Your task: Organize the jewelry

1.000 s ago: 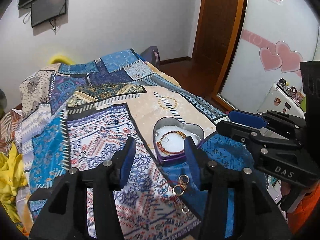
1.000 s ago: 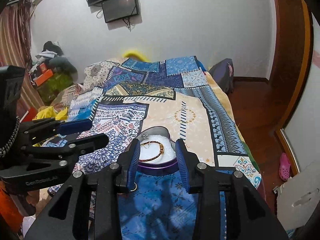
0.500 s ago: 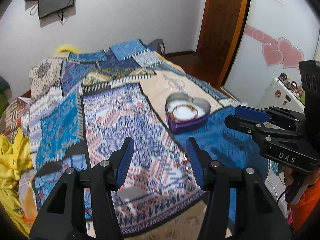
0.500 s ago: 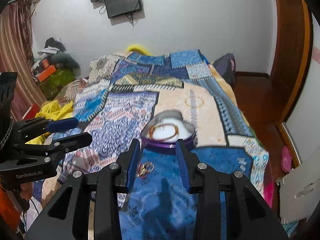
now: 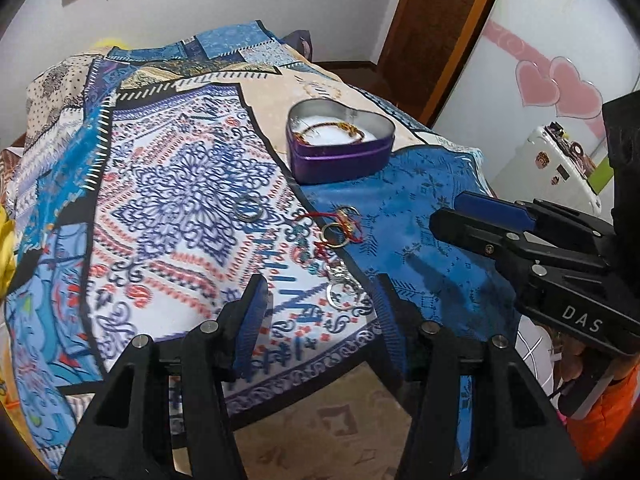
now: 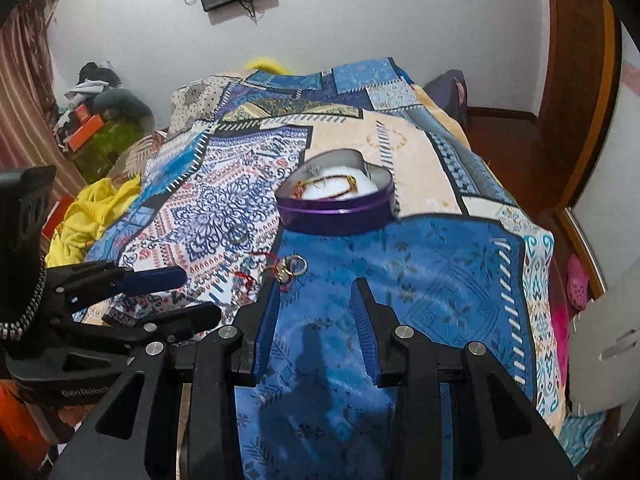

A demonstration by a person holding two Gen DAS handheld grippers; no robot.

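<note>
A purple heart-shaped tin [image 5: 340, 162] [image 6: 340, 216] sits on the patterned bedspread with a beaded bracelet [image 5: 330, 131] [image 6: 326, 188] inside on white padding. Loose jewelry lies in front of it: a silver ring [image 5: 249, 213] [image 6: 239, 236], gold rings on red thread [image 5: 340, 228] [image 6: 290, 268], and silver rings [image 5: 340, 294] nearest the bed edge. My left gripper [image 5: 318, 304] is open and empty, just in front of the silver rings. My right gripper [image 6: 316, 312] is open and empty over the blue patch, right of the gold rings.
The bedspread [image 5: 160, 200] ends at the near edge, with floor [image 5: 320, 432] below. Yellow cloth [image 6: 92, 216] lies at the left side of the bed. A door [image 5: 440, 32] and a white cabinet [image 5: 552, 160] stand at the right.
Both grippers have pulled back and lower toward the bed's near edge. The tin now sits farther away and the loose rings have come into view ahead of the fingers.
</note>
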